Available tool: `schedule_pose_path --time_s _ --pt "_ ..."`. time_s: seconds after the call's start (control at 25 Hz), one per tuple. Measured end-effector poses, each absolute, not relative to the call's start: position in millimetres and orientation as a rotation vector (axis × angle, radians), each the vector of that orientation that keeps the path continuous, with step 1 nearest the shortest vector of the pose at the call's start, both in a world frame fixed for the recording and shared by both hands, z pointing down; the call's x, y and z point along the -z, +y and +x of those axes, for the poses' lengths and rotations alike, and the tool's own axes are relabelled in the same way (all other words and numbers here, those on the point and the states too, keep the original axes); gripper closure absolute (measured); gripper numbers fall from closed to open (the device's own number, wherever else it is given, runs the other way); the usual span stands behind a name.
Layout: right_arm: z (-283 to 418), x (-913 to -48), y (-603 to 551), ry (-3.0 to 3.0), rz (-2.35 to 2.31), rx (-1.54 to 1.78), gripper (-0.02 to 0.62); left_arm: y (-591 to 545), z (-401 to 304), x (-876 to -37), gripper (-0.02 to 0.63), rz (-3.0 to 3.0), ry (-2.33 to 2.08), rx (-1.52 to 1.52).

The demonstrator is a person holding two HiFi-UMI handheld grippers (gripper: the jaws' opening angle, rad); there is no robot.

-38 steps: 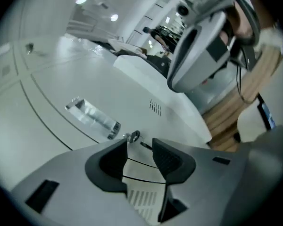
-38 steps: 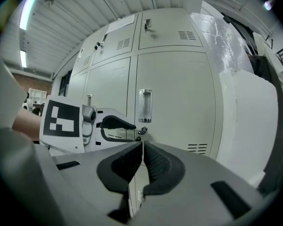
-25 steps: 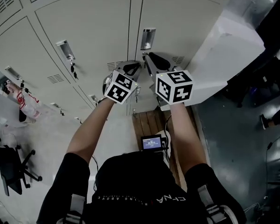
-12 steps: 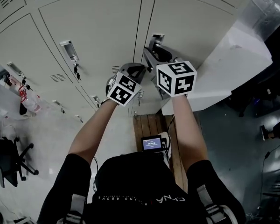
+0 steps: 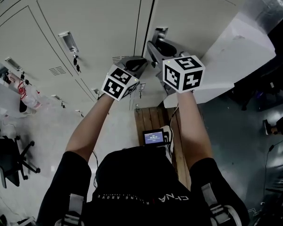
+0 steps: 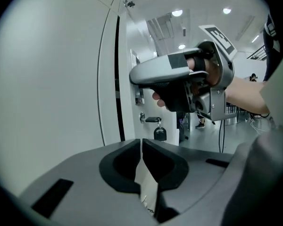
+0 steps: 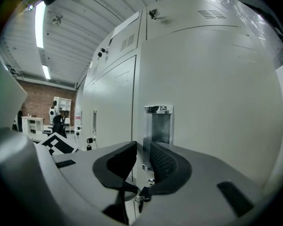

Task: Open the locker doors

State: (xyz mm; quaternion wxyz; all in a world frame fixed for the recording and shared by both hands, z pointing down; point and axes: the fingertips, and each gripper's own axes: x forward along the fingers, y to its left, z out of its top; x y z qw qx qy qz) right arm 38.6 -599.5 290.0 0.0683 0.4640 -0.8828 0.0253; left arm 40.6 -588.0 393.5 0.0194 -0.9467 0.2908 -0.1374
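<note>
Right gripper [image 7: 142,147] has neared the handle [image 7: 158,125]; fingers [image 7: 162,164] closing, ajar, empty.

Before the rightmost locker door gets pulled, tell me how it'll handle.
The locker door looks like painted sheet metal: probably stiff and fairly light. Its recessed handle is shiny, so perhaps slippery. The key below hangs loose and would likely swing.

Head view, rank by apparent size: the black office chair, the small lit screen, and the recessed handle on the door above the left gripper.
Largest: black office chair.
The small lit screen and recessed handle look alike, so unranked.
</note>
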Motion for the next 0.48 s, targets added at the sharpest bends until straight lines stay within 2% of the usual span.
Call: schedule_pose_path --time_s 0.28,0.4,0.48 --pt "45 -291 -563 -2.669 1.37 -0.096 0.492 -562 24 -377 0.571 -3.005 0.871 0.274" --pt "49 -291 -546 -2.669 1.378 -0.098 0.491 -552 28 -381 0.471 -3.046 0.788 0.299" --pt "53 -292 -535 -2.668 1.378 -0.1 0.49 -543 36 -384 0.466 -3.052 0.702 0.318"
